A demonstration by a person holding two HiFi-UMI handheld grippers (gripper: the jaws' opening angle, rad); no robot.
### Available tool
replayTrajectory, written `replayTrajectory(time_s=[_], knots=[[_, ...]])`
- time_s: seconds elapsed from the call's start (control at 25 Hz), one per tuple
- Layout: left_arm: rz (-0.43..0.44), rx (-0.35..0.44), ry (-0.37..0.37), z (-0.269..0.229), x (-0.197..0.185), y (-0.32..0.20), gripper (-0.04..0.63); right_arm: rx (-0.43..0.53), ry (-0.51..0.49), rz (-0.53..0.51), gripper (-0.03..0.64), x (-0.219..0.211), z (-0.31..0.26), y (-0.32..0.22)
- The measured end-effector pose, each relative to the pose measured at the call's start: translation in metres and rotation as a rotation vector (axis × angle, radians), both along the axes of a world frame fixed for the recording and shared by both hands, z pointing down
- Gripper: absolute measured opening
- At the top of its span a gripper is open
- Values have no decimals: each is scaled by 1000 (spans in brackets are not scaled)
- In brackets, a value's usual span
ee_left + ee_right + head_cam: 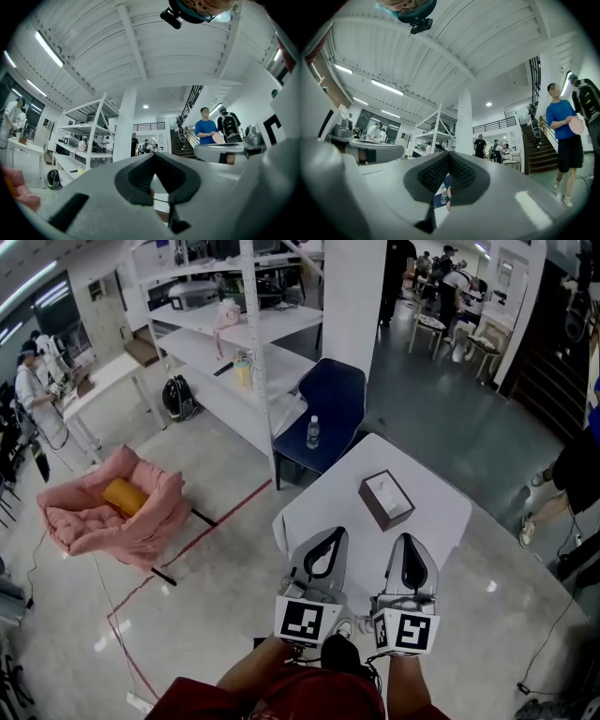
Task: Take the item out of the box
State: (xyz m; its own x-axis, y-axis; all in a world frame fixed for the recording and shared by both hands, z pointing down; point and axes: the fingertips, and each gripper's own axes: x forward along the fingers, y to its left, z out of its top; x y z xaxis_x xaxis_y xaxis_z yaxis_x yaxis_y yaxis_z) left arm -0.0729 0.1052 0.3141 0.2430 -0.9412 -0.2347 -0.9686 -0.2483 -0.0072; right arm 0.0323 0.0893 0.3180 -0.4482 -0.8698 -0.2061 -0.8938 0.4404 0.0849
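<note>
Well, the box sits alone on the white desk, toward the desk's far half. It is a small, low rectangular thing with dark brown sides and a pale, whitish top, lying flat and turned a little askew to the desk's edges. From the head view the top may have an opening in it, but it is too small to be sure, and I cannot see anything inside.

Both tools are on the near side of the box and well apart from it, side by side over the desk's near edge. The left gripper is nearer-left of the box, and its jaws are pressed together with nothing between them, the dark pads meeting at the tip in the left gripper view. The right gripper is almost straight in front of the box. Its jaws are likewise closed on nothing, with the ribbed pads touching in the right gripper view.

Beyond the box, just past the desk's far corner, stands a dark blue chair with a water bottle upright on its seat. Far off to the box's left, a pink cushion lies on the floor with a yellow pillow resting on it.
</note>
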Motion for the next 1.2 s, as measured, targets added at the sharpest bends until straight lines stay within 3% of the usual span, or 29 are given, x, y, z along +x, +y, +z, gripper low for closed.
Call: replayTrajectory(time_s=[0.8, 1.2], knots=[[20, 3, -12, -11, 79, -152, 3, -24, -12, 8, 0, 78, -4, -149], [-22, 1, -8, -13, 109, -209, 3, -46, -40, -32, 0, 107, -1, -212]])
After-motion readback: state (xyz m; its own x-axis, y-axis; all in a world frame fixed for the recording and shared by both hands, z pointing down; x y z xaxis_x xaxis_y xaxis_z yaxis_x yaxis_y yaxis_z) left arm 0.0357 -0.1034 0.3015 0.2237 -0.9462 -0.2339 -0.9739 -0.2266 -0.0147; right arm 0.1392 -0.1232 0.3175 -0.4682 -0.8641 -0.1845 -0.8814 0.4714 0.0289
